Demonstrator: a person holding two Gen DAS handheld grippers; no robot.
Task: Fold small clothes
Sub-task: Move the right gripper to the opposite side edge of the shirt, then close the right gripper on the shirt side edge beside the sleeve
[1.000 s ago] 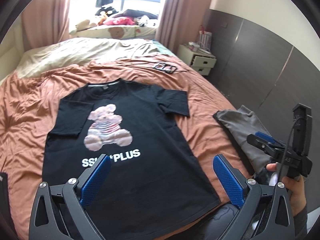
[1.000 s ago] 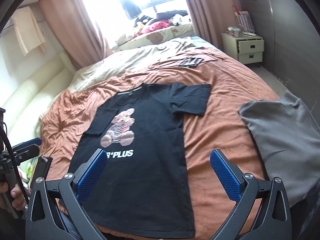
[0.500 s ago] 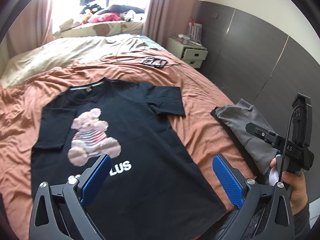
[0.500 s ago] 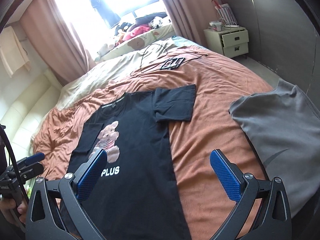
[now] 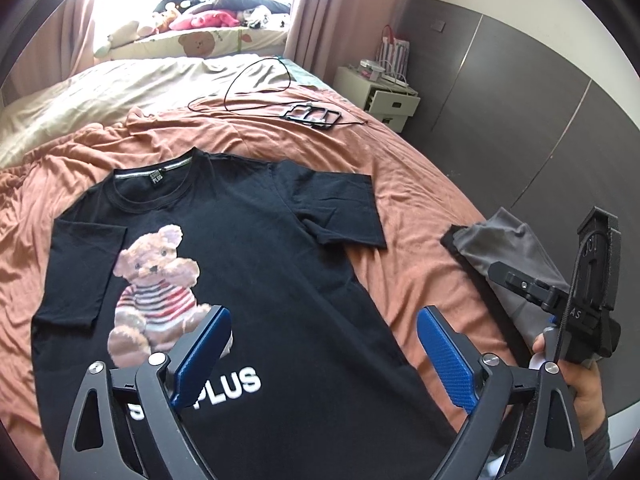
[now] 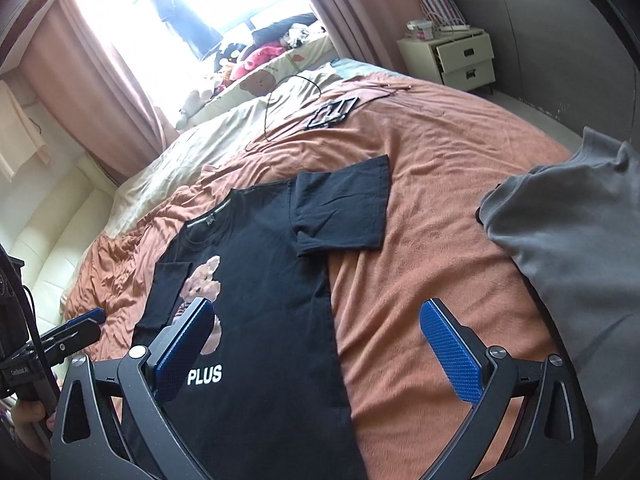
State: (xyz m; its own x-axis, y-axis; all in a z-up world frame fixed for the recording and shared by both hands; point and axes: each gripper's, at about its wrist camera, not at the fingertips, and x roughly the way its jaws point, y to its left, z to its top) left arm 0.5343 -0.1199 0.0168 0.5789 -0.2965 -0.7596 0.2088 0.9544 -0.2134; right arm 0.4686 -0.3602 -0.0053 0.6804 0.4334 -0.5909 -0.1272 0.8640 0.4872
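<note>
A black T-shirt with a teddy-bear print and white "PLUS" lettering lies flat and face up on the orange bedspread, both sleeves spread out. My left gripper hovers open above its lower half, nothing between the blue pads. In the right wrist view the same T-shirt fills the left-centre, and my right gripper stands open above its right side seam and the bare bedspread. The right gripper also shows at the right edge of the left wrist view, held by a hand.
A grey folded garment lies on the bed at the right. A black frame-like object with a thin cable lies farther up the bedspread. A white nightstand stands beyond the bed by the dark wall. Plush toys line the window sill.
Both grippers have shifted rightward and closer over the shirt: the print has slid left in both views, and the shirt looks larger in the left wrist view. Both jaws stayed open.
</note>
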